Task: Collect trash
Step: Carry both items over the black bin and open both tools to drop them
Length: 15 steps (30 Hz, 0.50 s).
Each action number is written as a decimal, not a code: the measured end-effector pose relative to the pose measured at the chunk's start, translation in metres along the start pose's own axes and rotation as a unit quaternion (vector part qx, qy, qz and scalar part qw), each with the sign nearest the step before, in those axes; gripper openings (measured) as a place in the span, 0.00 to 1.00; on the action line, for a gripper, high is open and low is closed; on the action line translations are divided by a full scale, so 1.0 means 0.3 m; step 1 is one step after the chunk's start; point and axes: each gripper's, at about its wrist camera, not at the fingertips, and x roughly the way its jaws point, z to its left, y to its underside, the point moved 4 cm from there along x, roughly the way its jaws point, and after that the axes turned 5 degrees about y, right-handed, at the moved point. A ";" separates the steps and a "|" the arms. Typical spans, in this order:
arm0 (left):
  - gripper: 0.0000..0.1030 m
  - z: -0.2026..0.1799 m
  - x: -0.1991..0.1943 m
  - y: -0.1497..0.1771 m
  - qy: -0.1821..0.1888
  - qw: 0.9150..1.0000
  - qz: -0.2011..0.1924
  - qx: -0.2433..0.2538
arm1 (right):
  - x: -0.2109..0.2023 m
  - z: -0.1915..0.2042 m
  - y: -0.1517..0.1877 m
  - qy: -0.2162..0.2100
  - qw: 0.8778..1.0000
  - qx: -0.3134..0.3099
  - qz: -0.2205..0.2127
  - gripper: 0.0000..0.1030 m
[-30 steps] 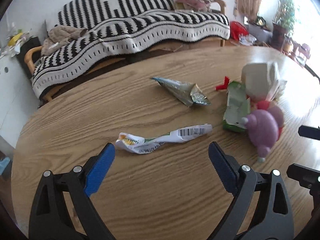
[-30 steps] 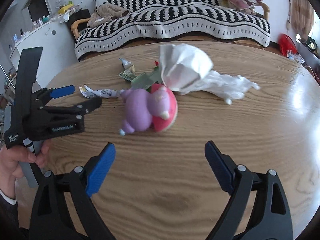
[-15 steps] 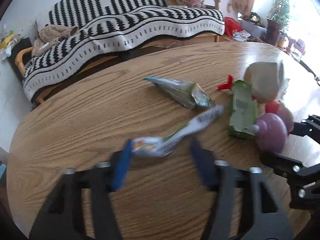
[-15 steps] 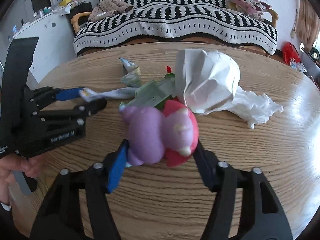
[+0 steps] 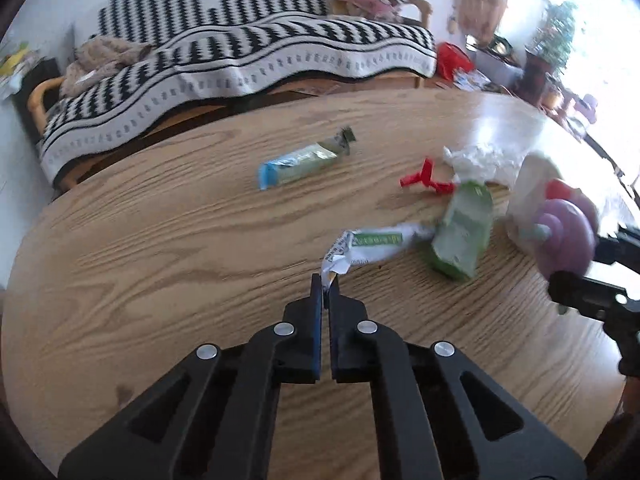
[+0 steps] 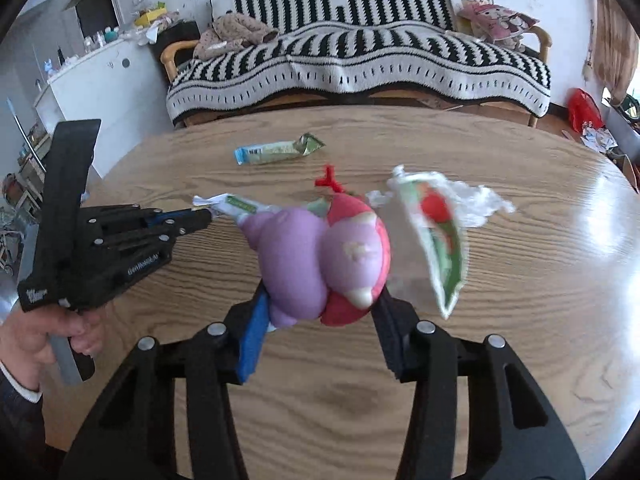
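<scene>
My left gripper (image 5: 326, 286) is shut on one end of a crumpled white wrapper (image 5: 372, 244), which trails right toward a green carton (image 5: 462, 236). It also shows in the right wrist view (image 6: 200, 216), with the wrapper (image 6: 232, 204) in it. My right gripper (image 6: 320, 308) is shut on a purple and red plush toy (image 6: 320, 260) and holds it above the wooden table (image 6: 520, 340). A white bag with red and green print (image 6: 436, 236) hangs beside the toy. A blue-green snack wrapper (image 5: 300, 164) lies farther back; it shows in the right wrist view too (image 6: 276, 150).
A red plastic piece (image 5: 424, 178) and a crumpled white tissue (image 5: 484, 160) lie near the carton. A sofa with a striped blanket (image 5: 240, 64) stands behind the table. A white cabinet (image 6: 104, 84) stands at the left.
My left gripper closed on the white wrapper's end and pulled it. My right gripper closed on the plush toy and lifted it off the table.
</scene>
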 end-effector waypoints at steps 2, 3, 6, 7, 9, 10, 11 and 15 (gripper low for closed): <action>0.01 0.010 -0.051 -0.012 -0.015 1.000 -0.014 -0.020 | -0.059 -0.028 0.011 0.001 1.000 0.005 -0.011 0.47; 0.01 0.016 -0.082 -0.021 -0.022 0.999 -0.022 -0.033 | -0.085 -0.042 0.016 0.001 1.000 0.007 -0.015 0.47; 0.01 0.028 -0.166 -0.050 -0.043 0.995 -0.048 -0.074 | -0.164 -0.103 0.038 0.005 0.999 0.019 -0.026 0.47; 0.01 0.018 -0.191 -0.060 -0.046 0.994 -0.057 -0.083 | -0.194 -0.132 0.049 0.009 0.999 0.025 -0.028 0.47; 0.01 -0.023 -0.234 -0.081 -0.041 0.992 -0.072 -0.096 | -0.256 -0.198 0.077 0.019 0.999 0.038 -0.035 0.47; 0.01 -0.050 -0.248 -0.090 -0.035 0.991 -0.078 -0.099 | -0.280 -0.224 0.089 0.023 0.998 0.043 -0.037 0.47; 0.01 -0.098 -0.264 -0.102 -0.024 0.991 -0.084 -0.100 | -0.306 -0.257 0.103 0.029 0.998 0.050 -0.040 0.47; 0.01 -0.291 -0.285 -0.140 0.011 0.992 -0.095 -0.078 | -0.433 -0.441 0.183 0.061 0.993 0.085 -0.048 0.47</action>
